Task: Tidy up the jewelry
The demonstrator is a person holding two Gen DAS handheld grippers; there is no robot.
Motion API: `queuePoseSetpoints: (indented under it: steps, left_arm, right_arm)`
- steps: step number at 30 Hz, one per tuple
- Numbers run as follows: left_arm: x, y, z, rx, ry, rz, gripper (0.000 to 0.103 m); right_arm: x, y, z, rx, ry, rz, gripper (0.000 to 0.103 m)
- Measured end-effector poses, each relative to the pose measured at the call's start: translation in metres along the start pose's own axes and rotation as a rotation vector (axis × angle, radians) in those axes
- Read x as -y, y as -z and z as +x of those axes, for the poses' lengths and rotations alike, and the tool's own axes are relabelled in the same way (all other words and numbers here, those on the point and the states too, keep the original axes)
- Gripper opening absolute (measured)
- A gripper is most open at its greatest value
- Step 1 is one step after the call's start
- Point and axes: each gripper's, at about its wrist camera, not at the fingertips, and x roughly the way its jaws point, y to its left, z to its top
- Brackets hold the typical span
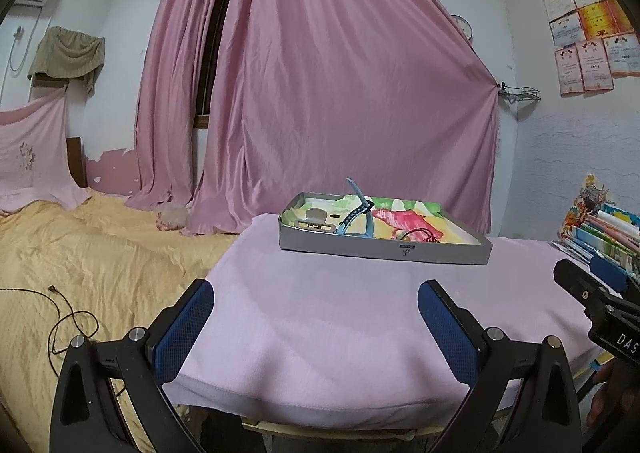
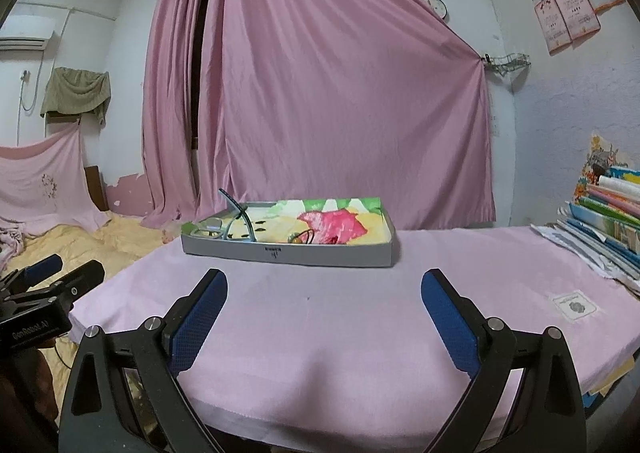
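Observation:
A shallow grey box (image 1: 384, 251) (image 2: 288, 253) with a bright flowered lining stands at the far side of the pink-covered table (image 1: 320, 313) (image 2: 320, 313). Inside lie a blue watch strap (image 1: 356, 213) (image 2: 240, 219), a beige hair claw (image 1: 316, 219) (image 2: 208, 229) at the left end, and a dark cord necklace (image 1: 420, 235) (image 2: 308, 238) near the front wall. My left gripper (image 1: 316, 293) hangs open over the table's near edge, well short of the box, nothing between its fingers. My right gripper (image 2: 324, 285) is open too and empty, equally far back.
A stack of books and papers (image 1: 608, 229) (image 2: 604, 213) fills the table's right end. A bed with a yellow quilt (image 1: 100, 253) lies left, a black cable (image 1: 68, 321) on it. Pink curtains (image 1: 340, 93) hang behind. A white label (image 2: 575, 306) is sewn on the cloth.

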Motion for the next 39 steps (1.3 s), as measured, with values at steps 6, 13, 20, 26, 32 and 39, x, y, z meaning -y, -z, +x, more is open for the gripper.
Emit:
queuePoseSetpoints:
  steps: [6,13,20,26,32,39]
  left_arm:
    - [-0.0014,-0.0007,0.0009,0.0,-0.002,-0.001,0.102]
    - [-0.0028,0.0,0.0013,-0.004,-0.004,0.009,0.103]
    - [-0.0022,0.0002,0.0017,-0.003,-0.007,0.01,0.102]
    - [-0.0021,0.0002,0.0015,-0.003,-0.006,0.01,0.103]
    - [-0.0018,0.0002,0.0014,-0.002,-0.006,0.011,0.102]
    - [-0.0018,0.0003,0.0015,-0.003,-0.006,0.011,0.102]
  right_arm:
    - [0.0027,0.0014,0.002,-0.011,0.006,0.005,0.096]
    - [0.0023,0.0027,0.0017,-0.015,0.005,0.008,0.096]
    - [0.0022,0.0021,0.0013,-0.017,0.008,0.01,0.096]
    - [0.0025,0.0026,0.0008,-0.017,0.008,0.011,0.096]
    - [0.0024,0.0023,0.0011,-0.018,0.008,0.011,0.096]
    - [0.0023,0.0022,0.001,-0.018,0.008,0.011,0.096]
